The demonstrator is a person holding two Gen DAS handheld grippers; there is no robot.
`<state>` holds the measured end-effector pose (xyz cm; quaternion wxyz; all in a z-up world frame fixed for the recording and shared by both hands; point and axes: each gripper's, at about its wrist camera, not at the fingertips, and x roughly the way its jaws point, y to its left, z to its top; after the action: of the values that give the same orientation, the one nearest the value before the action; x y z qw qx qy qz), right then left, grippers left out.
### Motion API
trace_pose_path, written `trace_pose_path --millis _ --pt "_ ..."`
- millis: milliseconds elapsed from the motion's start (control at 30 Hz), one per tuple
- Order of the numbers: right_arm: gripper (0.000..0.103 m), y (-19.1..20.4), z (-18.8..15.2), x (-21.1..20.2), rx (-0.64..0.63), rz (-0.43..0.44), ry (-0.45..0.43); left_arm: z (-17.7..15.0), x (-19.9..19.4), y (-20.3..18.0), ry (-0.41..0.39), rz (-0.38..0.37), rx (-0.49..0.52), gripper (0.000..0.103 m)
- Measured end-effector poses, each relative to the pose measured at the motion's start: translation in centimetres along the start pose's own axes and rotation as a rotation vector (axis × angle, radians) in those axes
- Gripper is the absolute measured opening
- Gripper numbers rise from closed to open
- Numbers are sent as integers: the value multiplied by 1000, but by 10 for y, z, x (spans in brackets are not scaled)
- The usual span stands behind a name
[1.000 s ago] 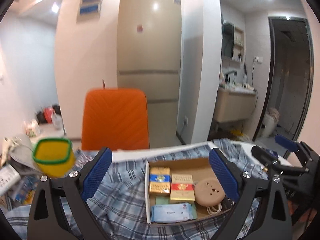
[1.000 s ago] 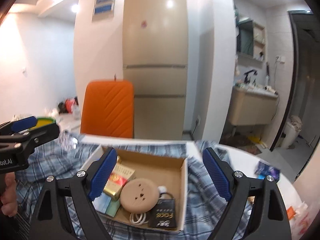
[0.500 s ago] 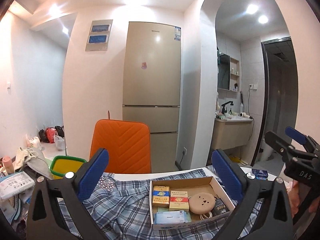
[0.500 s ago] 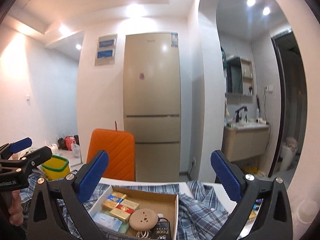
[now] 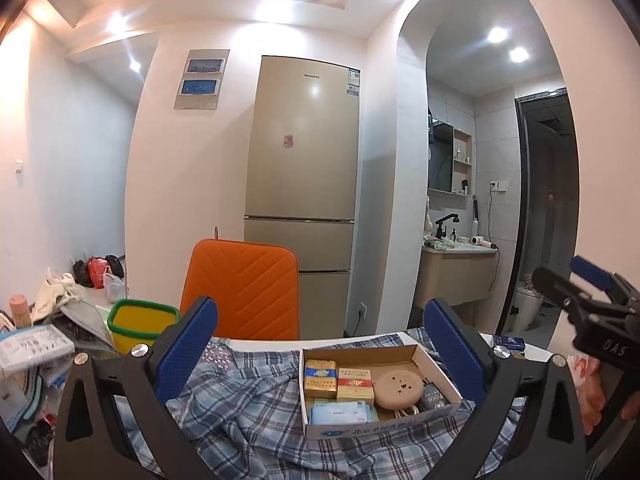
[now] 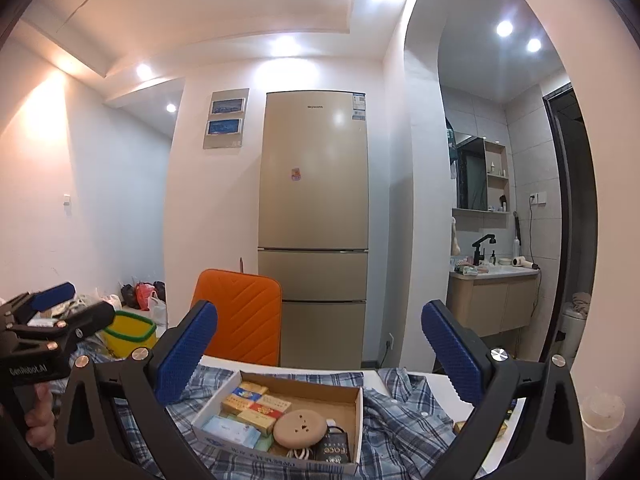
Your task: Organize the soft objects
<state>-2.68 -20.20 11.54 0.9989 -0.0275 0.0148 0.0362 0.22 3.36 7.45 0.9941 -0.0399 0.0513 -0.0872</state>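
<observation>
ahead, a cardboard box [image 5: 376,384] sits on top of the plaid shirt [image 5: 248,412], which lies rumpled across the white table [image 6: 500,436]. the box holds small cartons, a tissue pack, a round beige puck with a cord and a dark packet, so it pins the cloth under it. left of the shirt stands a yellow tub [image 5: 140,322] with a green rim amid loose clutter, and an orange chair back [image 5: 244,288] rises just beyond the far table edge, with a tall fridge [image 5: 304,168] behind it. to the right the table edge curves away toward a bathroom doorway; the shirt's collar end [image 6: 404,408] spreads toward that side with bare table beside it. the left gripper [image 5: 320,352] points level, fingers spread wide and released, nothing between them; shirt and box lie below and ahead. the right gripper [image 6: 320,354] is likewise level and wide apart, empty, above the box's near side, the shirt under its fingers untouched.
</observation>
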Motion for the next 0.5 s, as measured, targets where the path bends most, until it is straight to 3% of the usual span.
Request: trace_pose_path --millis 333,500 --pt "103 2 -45 -3 5 -14 32 -39 -1 5 30 33 0 102" --pt "103 -8 -69 -1 92 24 79 -58 2 4 51 44 17 102"
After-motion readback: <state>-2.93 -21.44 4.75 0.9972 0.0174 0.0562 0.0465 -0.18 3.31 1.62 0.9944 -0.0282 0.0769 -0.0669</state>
